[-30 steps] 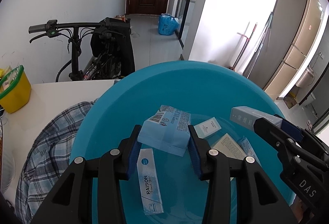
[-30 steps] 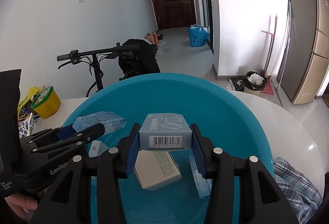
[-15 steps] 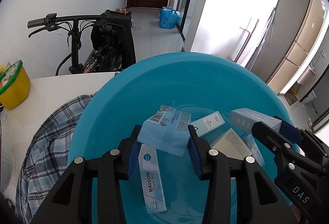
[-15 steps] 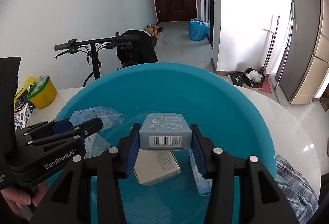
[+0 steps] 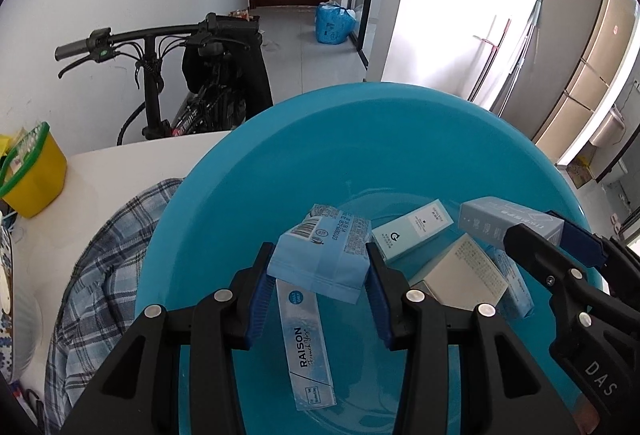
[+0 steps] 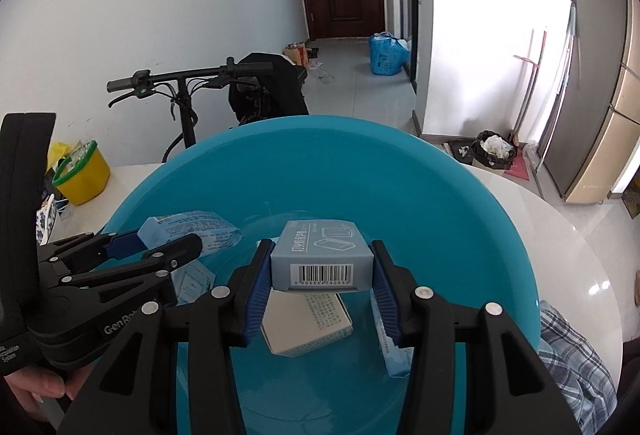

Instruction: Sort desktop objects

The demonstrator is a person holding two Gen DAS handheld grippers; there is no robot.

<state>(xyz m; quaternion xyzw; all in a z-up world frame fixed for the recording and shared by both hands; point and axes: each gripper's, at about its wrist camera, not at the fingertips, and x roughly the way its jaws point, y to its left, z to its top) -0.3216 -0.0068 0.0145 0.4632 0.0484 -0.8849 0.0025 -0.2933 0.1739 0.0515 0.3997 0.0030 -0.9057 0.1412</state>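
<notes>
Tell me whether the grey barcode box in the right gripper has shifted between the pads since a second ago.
No. The grey barcode box sits in the same spot between the right gripper's blue pads, barcode facing the camera, above the blue basin.

Box-cluttered basin, free far half

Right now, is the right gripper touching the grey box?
Touching. In the right wrist view, the right gripper has both blue pads pressed against the grey box's sides, holding it above the blue basin.
</notes>
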